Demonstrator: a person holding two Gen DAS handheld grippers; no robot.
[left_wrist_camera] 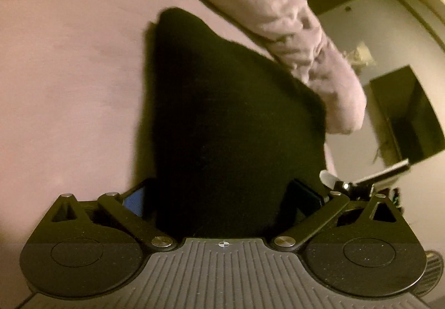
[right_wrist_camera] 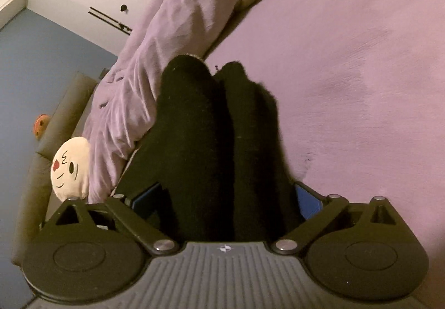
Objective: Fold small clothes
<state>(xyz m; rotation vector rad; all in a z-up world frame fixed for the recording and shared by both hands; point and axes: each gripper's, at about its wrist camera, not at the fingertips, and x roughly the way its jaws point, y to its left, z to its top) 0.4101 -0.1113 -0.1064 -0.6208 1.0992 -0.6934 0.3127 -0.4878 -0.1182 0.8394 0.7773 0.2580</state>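
A small black garment (left_wrist_camera: pixel 222 120) hangs from my left gripper (left_wrist_camera: pixel 219 197) above the pink bed sheet (left_wrist_camera: pixel 69 72). The fabric fills the gap between the blue-padded fingers (left_wrist_camera: pixel 135 202) and hides their tips. In the right wrist view the same black cloth (right_wrist_camera: pixel 211 142) shows as two dark folds or legs running forward from my right gripper (right_wrist_camera: pixel 222 200), whose fingers (right_wrist_camera: pixel 307 204) are closed on it. Both grippers hold the garment up off the sheet.
A rumpled pink duvet (right_wrist_camera: pixel 172 39) lies along the bed's edge, also shown in the left wrist view (left_wrist_camera: pixel 278 11). A round cream face pillow (right_wrist_camera: pixel 71 167) sits beside it on a grey bench. A dark cabinet (left_wrist_camera: pixel 411 114) stands by the wall.
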